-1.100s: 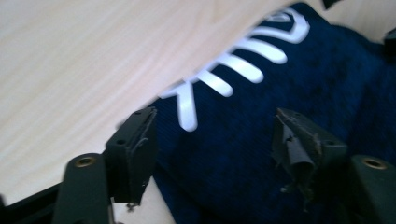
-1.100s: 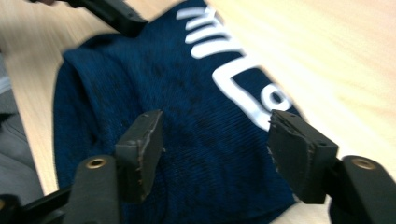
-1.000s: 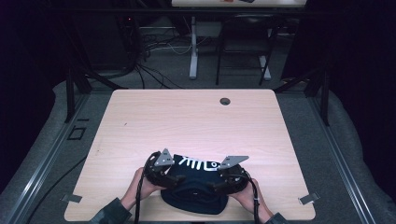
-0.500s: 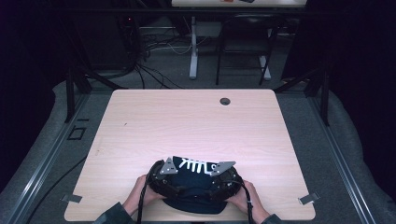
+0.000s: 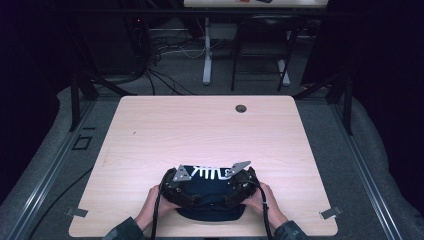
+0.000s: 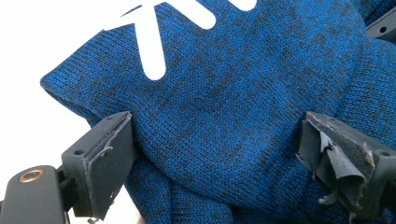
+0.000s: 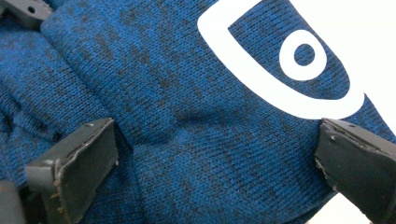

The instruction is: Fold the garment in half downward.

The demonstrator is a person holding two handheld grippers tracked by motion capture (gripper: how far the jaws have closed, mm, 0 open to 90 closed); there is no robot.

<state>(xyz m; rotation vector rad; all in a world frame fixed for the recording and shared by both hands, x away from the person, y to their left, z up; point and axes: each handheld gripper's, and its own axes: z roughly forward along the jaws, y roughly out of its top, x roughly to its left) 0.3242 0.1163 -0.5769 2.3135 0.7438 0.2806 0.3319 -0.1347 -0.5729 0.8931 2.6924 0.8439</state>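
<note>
1. Blue knit garment (image 5: 210, 200) with a white print lies bunched in the lower middle of the high view, near the front edge of the wooden table (image 5: 200, 130).
2. Its white lettering shows at the upper edge of the bundle, between the two grey plates of the grippers.
3. Left gripper (image 5: 176, 186) sits at the lower left of the bundle, held by the person's left hand (image 5: 154, 202).
4. In the left gripper view its jaws stand spread wide and have just been opening; knit fabric (image 6: 224, 112) bulges between them. The left jaw touches the cloth's side, but whether the right one does I cannot tell, and the cloth is not pinched.
5. Right gripper (image 5: 241, 184) sits at the lower right of the bundle, held by the right hand (image 5: 265, 200).
6. In the right gripper view its jaws are also spread wide and have just been opening, with the cloth (image 7: 187, 121) lying loose between them and a white ringed shape printed at the upper right.
7. Both grippers lie close together, one at each end of the bundle, tips pointing inward over it.
8. A dark round hole (image 5: 241, 108) sits in the tabletop at the upper right, well apart from the garment.
</note>
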